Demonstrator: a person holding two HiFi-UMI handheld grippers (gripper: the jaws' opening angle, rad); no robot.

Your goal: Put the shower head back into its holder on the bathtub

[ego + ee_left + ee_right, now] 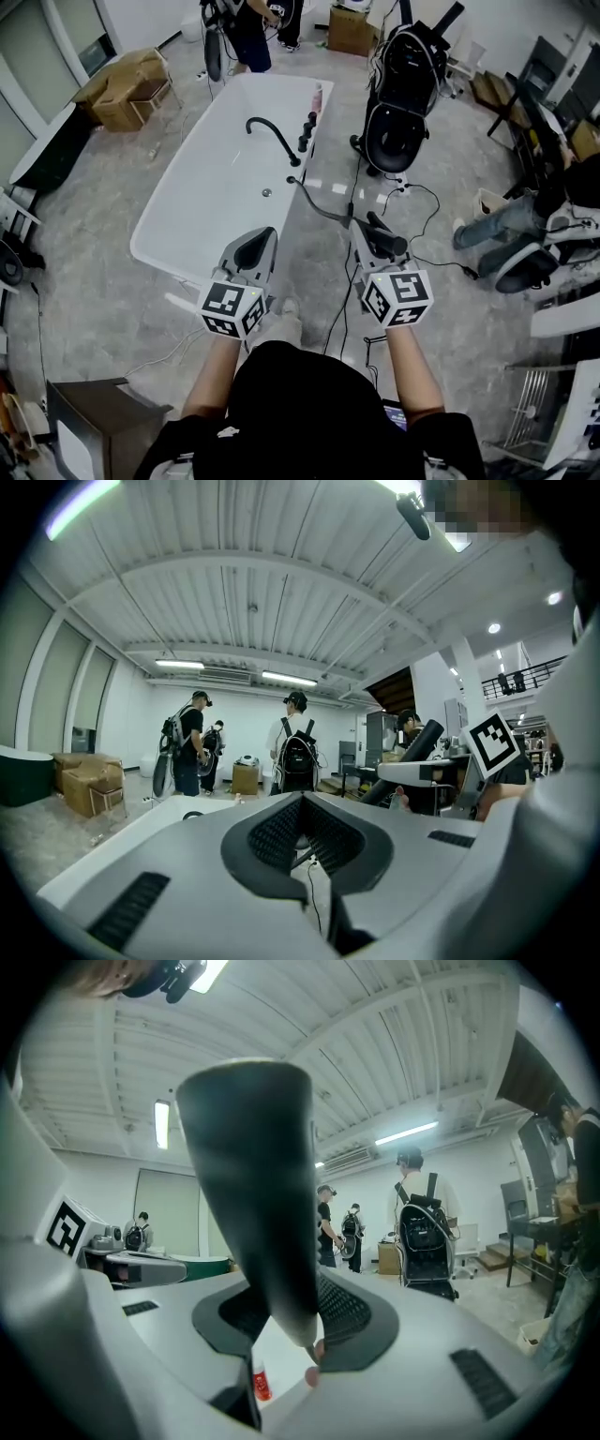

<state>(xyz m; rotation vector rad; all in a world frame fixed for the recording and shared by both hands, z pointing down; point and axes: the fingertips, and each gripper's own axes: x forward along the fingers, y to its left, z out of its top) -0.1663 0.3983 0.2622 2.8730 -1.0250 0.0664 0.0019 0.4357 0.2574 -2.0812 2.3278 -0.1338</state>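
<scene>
At the foot of a white bathtub (220,202), a person stands with a gripper in each hand and the job barely begun. The right gripper (371,240) is clamped on the black shower head (388,243), whose handle rises between the jaws in the right gripper view. The dark hose (319,208) trails from it back to the tub's right rim.

The shower head is in hand but not yet home. It is held off the tub's near right corner, over the floor and well apart from the black fittings (307,134) that stand farther along that rim beside the curved faucet (272,131). The holder is presumably among those fittings, though which one cannot be made out. Carrying the head there and seating it appears to be what is left.

Both forearms reach forward from the body, side by side. Each gripper points level toward the tub's far end, marker cube nearest the wearer. The left gripper (251,251) hovers over the tub's near end with its jaws drawn together on nothing.
</scene>
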